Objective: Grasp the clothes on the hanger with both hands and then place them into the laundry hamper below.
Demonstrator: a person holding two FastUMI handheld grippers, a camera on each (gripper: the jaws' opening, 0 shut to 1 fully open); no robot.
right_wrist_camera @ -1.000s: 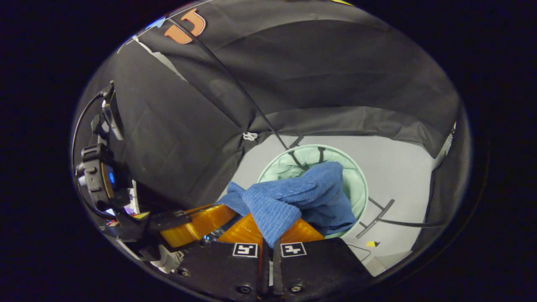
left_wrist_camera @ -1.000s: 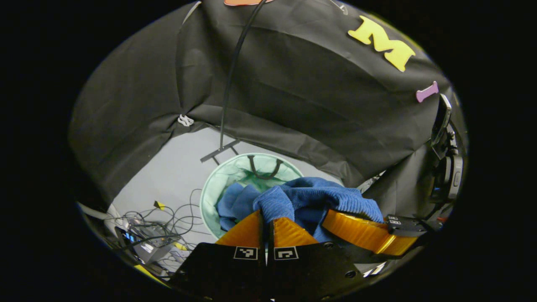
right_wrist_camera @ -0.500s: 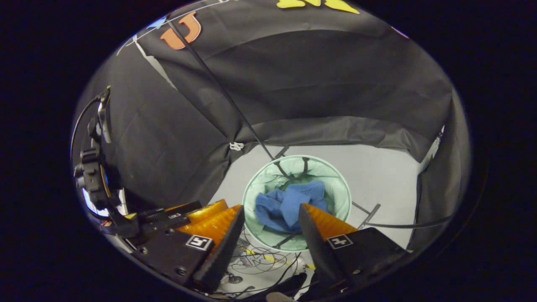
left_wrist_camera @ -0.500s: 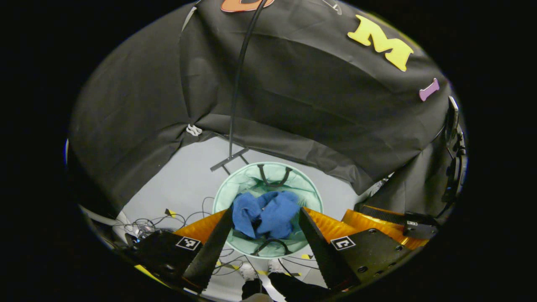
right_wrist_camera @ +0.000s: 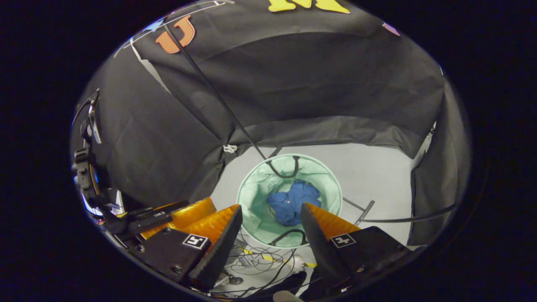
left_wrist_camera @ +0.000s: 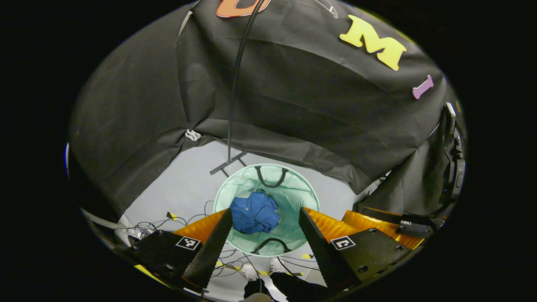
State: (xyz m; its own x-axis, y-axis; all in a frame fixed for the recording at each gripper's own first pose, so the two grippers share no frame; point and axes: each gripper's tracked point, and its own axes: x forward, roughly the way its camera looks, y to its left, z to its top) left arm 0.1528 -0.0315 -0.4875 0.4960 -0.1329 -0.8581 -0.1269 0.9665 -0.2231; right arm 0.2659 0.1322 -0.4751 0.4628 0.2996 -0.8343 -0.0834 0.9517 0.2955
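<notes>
Hovering with fingers spread wide, gripping nothing: left gripper [left_wrist_camera: 264, 218], then right gripper [right_wrist_camera: 270, 214], both above the green laundry hamper [left_wrist_camera: 304, 197]. Lying bunched inside it: the blue clothes [left_wrist_camera: 254, 212]. Likely best lifting both straight up, avoiding the hamper rim.

Right hand-held gripper [right_wrist_camera: 268, 218] held above round pale-green mesh laundry hamper [right_wrist_camera: 251, 197], 2 fingers spread wide, nothing between. Crumpled blue knitted garment [right_wrist_camera: 291, 202] lies inside hamper. Hamper stands on grey floor [right_wrist_camera: 377, 172]. Left hand-held gripper [right_wrist_camera: 168, 214] at lower left. Tangled cables [right_wrist_camera: 256, 260] on floor below hamper.
</notes>
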